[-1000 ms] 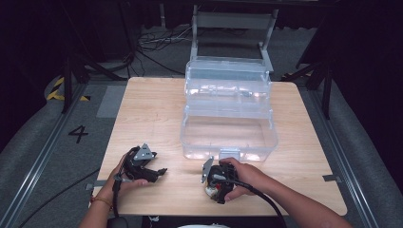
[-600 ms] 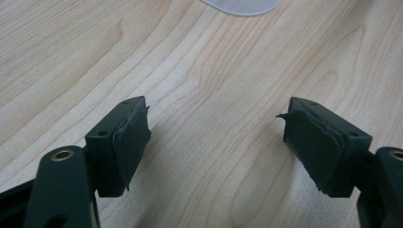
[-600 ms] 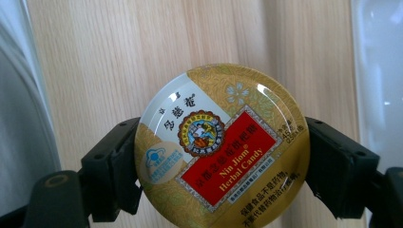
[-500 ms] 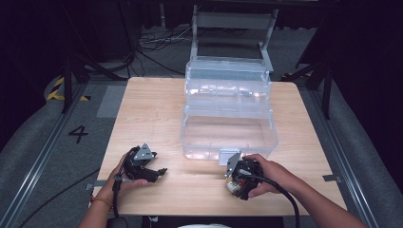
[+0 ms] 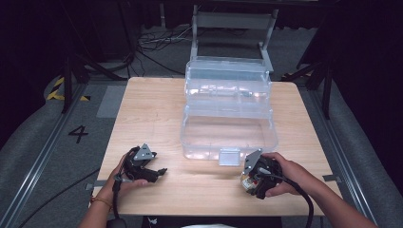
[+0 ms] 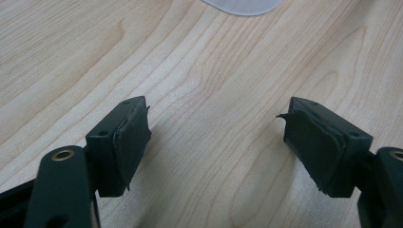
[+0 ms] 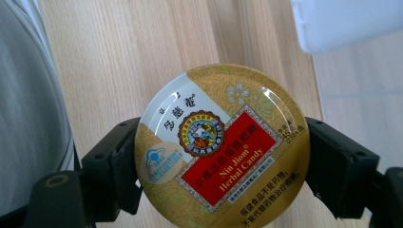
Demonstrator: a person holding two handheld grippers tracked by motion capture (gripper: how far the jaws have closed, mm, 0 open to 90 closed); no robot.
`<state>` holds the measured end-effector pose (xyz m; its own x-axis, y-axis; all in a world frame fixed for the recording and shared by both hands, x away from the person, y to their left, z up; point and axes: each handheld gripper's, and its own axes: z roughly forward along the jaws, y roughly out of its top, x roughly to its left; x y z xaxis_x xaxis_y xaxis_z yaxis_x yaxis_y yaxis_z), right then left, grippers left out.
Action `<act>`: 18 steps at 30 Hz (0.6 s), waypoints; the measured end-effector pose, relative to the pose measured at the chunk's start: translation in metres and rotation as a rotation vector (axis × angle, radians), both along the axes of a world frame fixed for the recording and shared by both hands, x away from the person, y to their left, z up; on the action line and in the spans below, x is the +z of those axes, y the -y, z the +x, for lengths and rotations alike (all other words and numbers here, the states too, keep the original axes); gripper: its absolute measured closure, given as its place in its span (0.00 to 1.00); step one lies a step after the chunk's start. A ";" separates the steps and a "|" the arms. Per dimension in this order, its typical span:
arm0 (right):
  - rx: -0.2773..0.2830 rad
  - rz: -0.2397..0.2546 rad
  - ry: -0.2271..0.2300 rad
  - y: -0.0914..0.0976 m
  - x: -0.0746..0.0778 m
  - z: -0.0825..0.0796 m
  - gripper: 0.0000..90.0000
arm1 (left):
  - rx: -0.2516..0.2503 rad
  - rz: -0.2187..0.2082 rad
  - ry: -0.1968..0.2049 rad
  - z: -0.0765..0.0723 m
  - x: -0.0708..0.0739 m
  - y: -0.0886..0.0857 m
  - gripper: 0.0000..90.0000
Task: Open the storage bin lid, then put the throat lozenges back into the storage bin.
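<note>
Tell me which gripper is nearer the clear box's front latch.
Right. The right gripper, holding the candy tin, sits just beside the latch; the left gripper rests farther off.

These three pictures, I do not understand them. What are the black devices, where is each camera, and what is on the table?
A person holds a hand tool with two black jaws in each hand. One camera looks down from above the wooden table; one camera rides on each tool and looks along its jaws. On the table stands a clear plastic box, opened in tiers. The left gripper is open with nothing between its jaws, just above the wood. The right gripper grips a round gold candy tin labelled Nin Jiom Herbal Candy, near the front of the box.
</note>
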<state>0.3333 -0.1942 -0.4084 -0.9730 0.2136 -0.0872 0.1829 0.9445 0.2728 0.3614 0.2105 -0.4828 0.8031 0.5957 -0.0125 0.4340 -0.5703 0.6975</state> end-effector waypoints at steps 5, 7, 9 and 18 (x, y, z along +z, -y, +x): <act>-0.022 0.001 0.015 0.015 0.010 0.001 0.23 | 0.000 0.000 0.000 0.000 0.000 0.000 0.26; -0.023 0.007 0.028 0.019 0.015 0.000 0.23 | 0.000 0.000 0.000 0.000 0.000 0.000 0.26; -0.031 0.013 0.036 0.022 0.022 -0.001 0.23 | 0.000 0.000 0.000 0.000 0.000 0.000 0.26; -0.045 0.035 0.097 0.035 0.055 0.005 0.23 | 0.001 0.000 0.001 0.000 0.000 0.000 0.26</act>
